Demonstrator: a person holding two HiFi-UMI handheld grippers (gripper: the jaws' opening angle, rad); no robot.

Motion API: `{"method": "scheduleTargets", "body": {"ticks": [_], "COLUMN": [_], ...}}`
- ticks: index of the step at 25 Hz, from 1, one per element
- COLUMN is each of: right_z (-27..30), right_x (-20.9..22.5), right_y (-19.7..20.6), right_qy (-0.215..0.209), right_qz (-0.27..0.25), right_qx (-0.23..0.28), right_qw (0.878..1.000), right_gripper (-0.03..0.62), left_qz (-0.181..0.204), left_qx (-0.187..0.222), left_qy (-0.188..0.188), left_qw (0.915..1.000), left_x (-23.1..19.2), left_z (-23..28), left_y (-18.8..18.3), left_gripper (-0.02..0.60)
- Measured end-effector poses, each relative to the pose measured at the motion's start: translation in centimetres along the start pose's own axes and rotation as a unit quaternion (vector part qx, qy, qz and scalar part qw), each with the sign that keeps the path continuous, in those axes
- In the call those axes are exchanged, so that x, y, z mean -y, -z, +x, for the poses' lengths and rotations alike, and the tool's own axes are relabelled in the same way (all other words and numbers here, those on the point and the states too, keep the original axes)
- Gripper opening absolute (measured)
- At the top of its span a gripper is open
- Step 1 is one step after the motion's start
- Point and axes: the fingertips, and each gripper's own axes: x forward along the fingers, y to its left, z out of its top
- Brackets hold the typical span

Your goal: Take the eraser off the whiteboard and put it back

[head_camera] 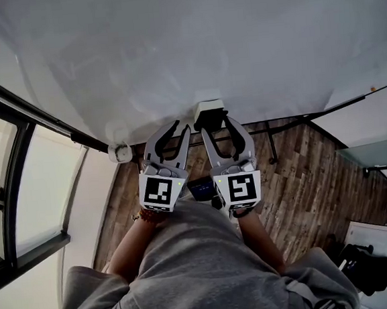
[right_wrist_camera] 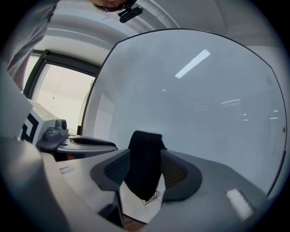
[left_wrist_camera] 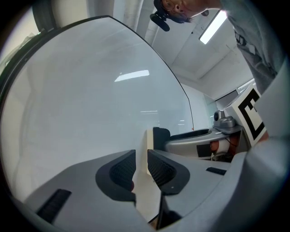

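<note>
Eraser (head_camera: 208, 111) sits against the whiteboard (head_camera: 170, 45), at 12 o'clock from the person in the head view, w/ its dark body btwn the jaws of the right gripper (head_camera: 212, 120).

Going L to R:
- A window (head_camera: 22, 192) is at 9 o'clock.
- The left gripper (head_camera: 178, 130) is at approx. 8 o'clock of the eraser and points at the board. Its jaws are nearly together w/ a thin gap and nothing in it.
- The right gripper's jaws are spread, one pad on each side of the eraser. They're close to its sides but not visibly squeezing.
- Wood floor (head_camera: 303, 174) fills 3 o'clock.

The step is prob. the changeover at the board: the eraser is either about to be taken or is being let go in place, and it can't be told which. If it's a grab, the next move needs the pads shut square on both sides, then a straight pull off the board. If it's a release, it needs a straight back-out w/o nudging the eraser.
</note>
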Motion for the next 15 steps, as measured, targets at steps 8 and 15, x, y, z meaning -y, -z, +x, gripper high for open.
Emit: {"method": "scheduleTargets", "body": {"ticks": [8, 15], "right_z": [1.2, 1.7], "right_x": [-0.6, -0.8], "right_y": [0.4, -0.2], "right_qy": [-0.006, 0.018], "right_qz": [-0.001, -0.018], "right_qx": [-0.016, -0.017], "right_qw": [1.0, 1.0], "right_gripper": [0.256, 0.256], "left_qz": [0.001, 0.004], "left_qx": [-0.004, 0.001], "left_qy": [-0.017, -0.026], "left_qw": [0.9998, 0.9997], "left_x": [-1.4, -2.1], "left_z": [-0.4, -0.3], "left_y": [0.1, 0.1], "left_gripper": [0.074, 0.074]}}
